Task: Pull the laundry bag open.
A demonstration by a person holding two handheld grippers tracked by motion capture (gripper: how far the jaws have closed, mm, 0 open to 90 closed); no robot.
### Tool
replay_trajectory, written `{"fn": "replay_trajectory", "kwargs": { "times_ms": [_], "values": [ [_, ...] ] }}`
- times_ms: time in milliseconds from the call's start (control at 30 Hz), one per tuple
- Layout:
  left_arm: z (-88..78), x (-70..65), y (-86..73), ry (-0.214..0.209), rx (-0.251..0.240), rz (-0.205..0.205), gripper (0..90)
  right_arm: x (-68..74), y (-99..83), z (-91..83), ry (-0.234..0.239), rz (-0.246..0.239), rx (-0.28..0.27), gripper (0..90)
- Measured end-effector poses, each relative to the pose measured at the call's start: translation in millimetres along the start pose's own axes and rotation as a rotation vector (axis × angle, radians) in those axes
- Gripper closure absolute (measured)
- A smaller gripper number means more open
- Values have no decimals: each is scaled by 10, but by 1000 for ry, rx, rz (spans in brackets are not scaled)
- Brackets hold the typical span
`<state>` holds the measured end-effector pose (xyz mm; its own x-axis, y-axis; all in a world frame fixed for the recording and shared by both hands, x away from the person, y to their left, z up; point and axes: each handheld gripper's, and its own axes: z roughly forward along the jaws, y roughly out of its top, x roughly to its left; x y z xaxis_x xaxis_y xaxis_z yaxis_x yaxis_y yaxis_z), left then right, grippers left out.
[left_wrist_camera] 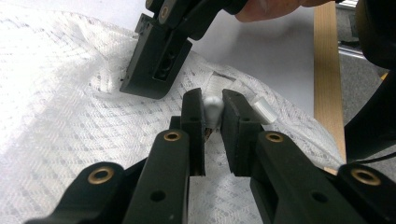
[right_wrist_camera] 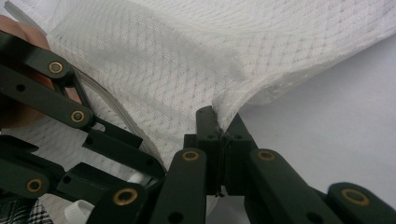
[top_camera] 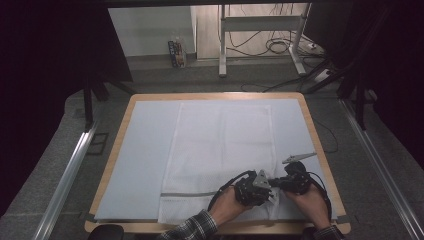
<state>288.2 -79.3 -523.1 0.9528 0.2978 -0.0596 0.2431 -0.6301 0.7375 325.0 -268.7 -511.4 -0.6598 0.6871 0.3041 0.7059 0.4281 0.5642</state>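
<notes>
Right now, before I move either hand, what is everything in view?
mesh laundry bag: 1, white, flat on the mat's middle, zipper along its near end
zipper pull: 1, silver, between the left tongs' pads
mat: 1, pale blue, covering the table
table: 1, wooden rim
desk frame: 1, white, on the floor beyond
left tongs: 1, black, closed on the zipper pull
right tongs: 1, black, pinching the bag's mesh

Plaid sleeves [top_camera: 192, 227], black hand-held gripper [left_wrist_camera: 212, 114] — brass rivets, grey three-cornered plate [top_camera: 261, 179]
</notes>
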Motion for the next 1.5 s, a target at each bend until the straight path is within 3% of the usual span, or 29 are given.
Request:
{"fn": "replay_trajectory", "kwargs": {
  "times_ms": [133,200,367,667,800,1000,1100,1233,1300,1500],
  "values": [
    [-15,8,-12,-12,-11,-15,782,-1,0,-2,1,-1,-1,866],
    [-13,16,-28,21,26,6,775,5,-1,-4,-24,-5,1,867],
    [-22,100,-122,-10,3,-54,790,-27,-7,-28,-17,7,-8,867],
    [0,88,-100,-14,0,-20,732,-16,-7,-13,-21,3,-4,867],
    [-18,80,-96,21,4,-3,686,-18,-8,-20,-17,2,-9,867],
    [12,59,-78,20,4,12,660,-13,-7,-23,-18,1,-8,866],
    [46,22,-43,40,17,43,639,-16,-7,-16,-17,0,-8,866],
    [75,-8,-8,47,22,56,687,-10,-5,-20,-18,1,-8,866],
    [63,-8,0,41,35,68,809,-12,-8,-17,-13,3,-7,866],
    [28,40,-15,14,18,29,829,-19,-9,-24,-16,4,-6,866]
  ]
}}
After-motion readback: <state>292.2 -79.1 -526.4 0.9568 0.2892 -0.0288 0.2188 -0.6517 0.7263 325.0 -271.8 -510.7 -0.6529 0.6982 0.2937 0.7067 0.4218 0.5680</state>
